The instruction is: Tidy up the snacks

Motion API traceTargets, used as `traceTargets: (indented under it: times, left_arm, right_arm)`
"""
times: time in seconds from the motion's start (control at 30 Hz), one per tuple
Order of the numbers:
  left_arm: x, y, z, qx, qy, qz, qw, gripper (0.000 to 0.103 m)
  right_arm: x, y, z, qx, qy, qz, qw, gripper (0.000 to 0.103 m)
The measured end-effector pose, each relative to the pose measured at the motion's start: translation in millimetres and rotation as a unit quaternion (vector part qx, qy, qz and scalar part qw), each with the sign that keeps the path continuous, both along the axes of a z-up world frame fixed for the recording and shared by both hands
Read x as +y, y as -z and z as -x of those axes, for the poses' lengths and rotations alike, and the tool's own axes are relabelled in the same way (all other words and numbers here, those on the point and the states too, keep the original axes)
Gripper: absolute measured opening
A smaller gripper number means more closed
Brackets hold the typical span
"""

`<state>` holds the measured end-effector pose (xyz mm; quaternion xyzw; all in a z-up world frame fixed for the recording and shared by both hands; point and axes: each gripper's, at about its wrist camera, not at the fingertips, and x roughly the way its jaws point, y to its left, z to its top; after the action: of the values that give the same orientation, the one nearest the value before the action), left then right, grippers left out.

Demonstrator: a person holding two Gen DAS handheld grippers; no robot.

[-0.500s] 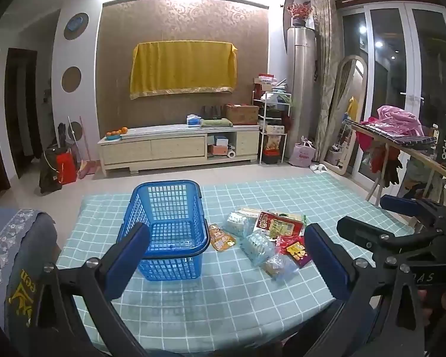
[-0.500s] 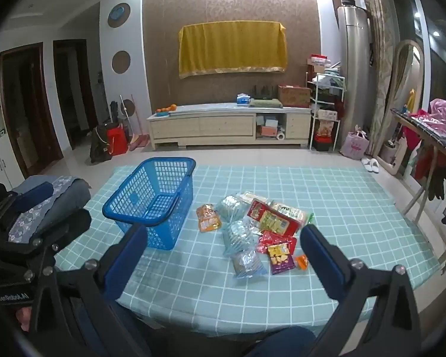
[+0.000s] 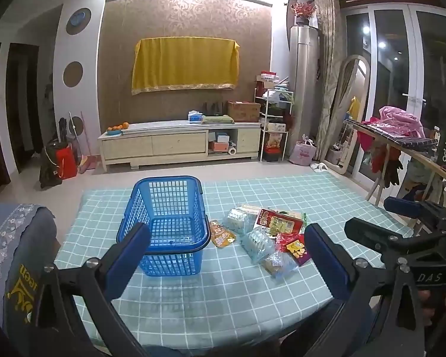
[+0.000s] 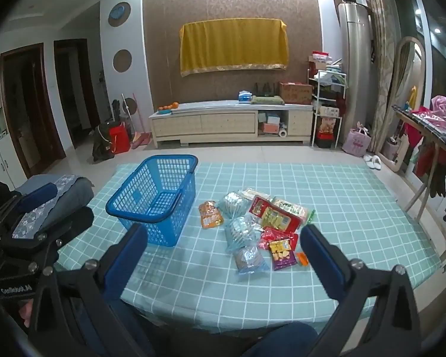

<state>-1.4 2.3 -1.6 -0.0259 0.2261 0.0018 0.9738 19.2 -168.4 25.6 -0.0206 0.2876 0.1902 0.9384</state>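
- While nothing is yet picked up, the left gripper (image 3: 227, 245) and right gripper (image 4: 223, 247) hang above the table's (image 4: 356, 208) near edge, jaws spread as wide as they go and holding nothing; probably poised to choose a first packet.
- The blue basket (image 3: 166, 226) stands empty toward the table's left edge, mouth up, likely set there to receive things; the snacks (image 4: 258, 226) lie heaped mid-table just right of it, the orange pouch (image 4: 210, 214) nearest the basket.
- Against the earlier frames, the basket and snacks lie unchanged; both grippers sit about where they were, equally wide.
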Motion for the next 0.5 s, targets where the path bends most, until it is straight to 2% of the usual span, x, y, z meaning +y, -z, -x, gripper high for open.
traceTargets:
  times: [0.5]
  left_arm:
    - [3.7, 1.9, 0.3, 0.01, 0.001, 0.009, 0.9999, 0.102]
  right_arm:
    - [-0.9, -1.2, 5.1, 0.002, -0.015, 0.001, 1.0, 0.103]
